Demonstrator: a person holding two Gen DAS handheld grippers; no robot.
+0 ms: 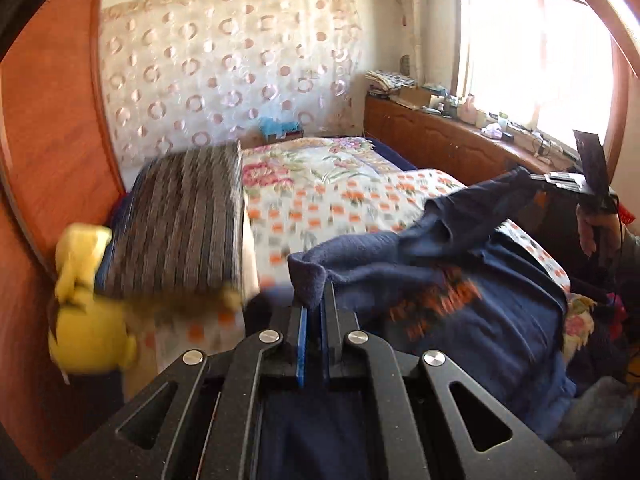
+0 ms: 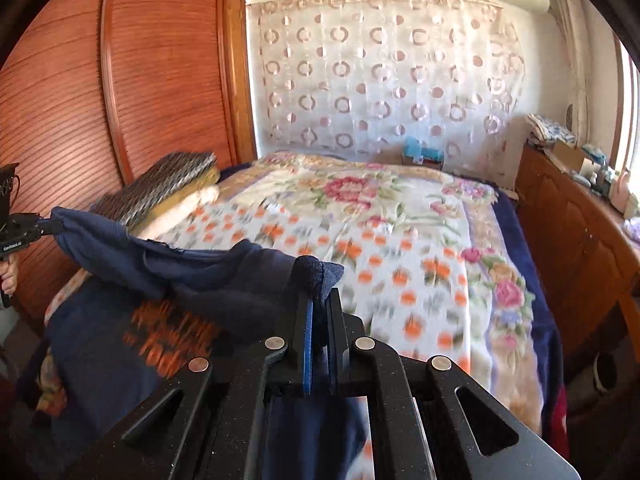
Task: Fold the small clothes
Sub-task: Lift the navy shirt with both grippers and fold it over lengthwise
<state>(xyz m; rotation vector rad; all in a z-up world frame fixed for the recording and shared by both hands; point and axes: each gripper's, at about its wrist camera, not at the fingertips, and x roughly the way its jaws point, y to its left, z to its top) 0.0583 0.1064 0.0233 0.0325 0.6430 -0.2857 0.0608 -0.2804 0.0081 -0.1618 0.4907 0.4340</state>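
A navy blue garment with orange print (image 1: 460, 280) is held up above the flowered bed (image 1: 320, 200). My left gripper (image 1: 314, 300) is shut on one corner of it. My right gripper (image 2: 320, 300) is shut on another corner of the navy garment (image 2: 180, 280). The cloth stretches between them, and its lower part with the orange print hangs down onto the bed (image 2: 400, 248). In the left wrist view the right gripper (image 1: 532, 178) shows at the far right, pinching the cloth. In the right wrist view the left gripper (image 2: 50, 224) shows at the far left.
A striped folded cushion (image 1: 180, 232) and a yellow plush toy (image 1: 88, 304) lie at the bed's left side by the red wooden wardrobe (image 2: 120, 80). A cluttered wooden cabinet (image 1: 440, 136) runs along the window wall on the right.
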